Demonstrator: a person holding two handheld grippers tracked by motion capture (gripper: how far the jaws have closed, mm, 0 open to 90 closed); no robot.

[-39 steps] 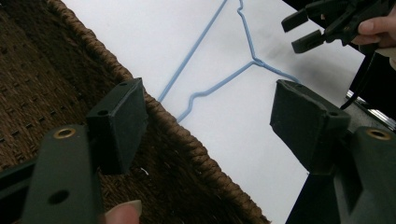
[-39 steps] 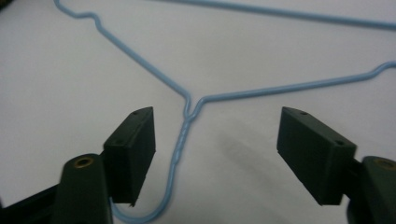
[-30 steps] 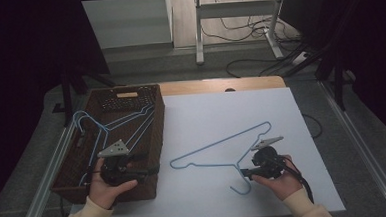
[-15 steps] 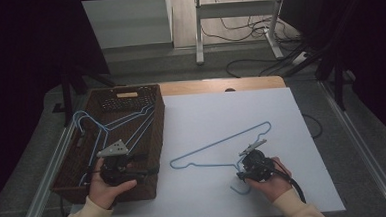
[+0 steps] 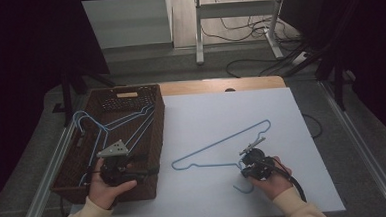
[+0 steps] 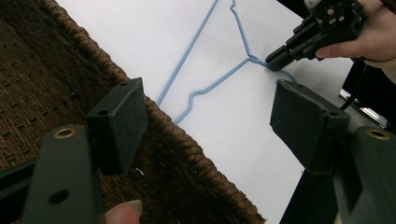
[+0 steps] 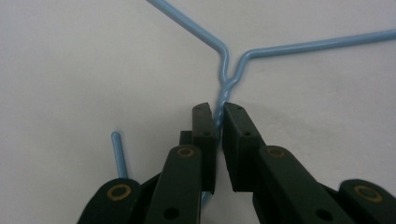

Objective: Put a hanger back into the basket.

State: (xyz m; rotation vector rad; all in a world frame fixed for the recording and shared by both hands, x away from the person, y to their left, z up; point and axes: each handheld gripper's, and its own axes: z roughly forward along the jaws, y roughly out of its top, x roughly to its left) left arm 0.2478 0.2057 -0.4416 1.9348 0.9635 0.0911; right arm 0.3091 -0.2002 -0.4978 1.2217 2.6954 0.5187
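Right tongs point(image 7: 218, 122): clenched on the twisted neck of the blue hanger point(image 7: 227, 70), lying on the white desk point(image 5: 211, 112).
Left tongs point(image 6: 208, 121): spread wide, grasping nothing, above the wicker basket point(image 6: 42, 70) rim.

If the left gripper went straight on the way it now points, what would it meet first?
Probably the wicker basket's rim, which crosses between the open jaws of the left gripper; beyond lies the blue hanger on the table. Depth is unclear.

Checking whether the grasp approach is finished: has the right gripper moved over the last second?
Yes. In the high view the right gripper has slid left along the white table, closing onto the blue hanger at its twisted neck.
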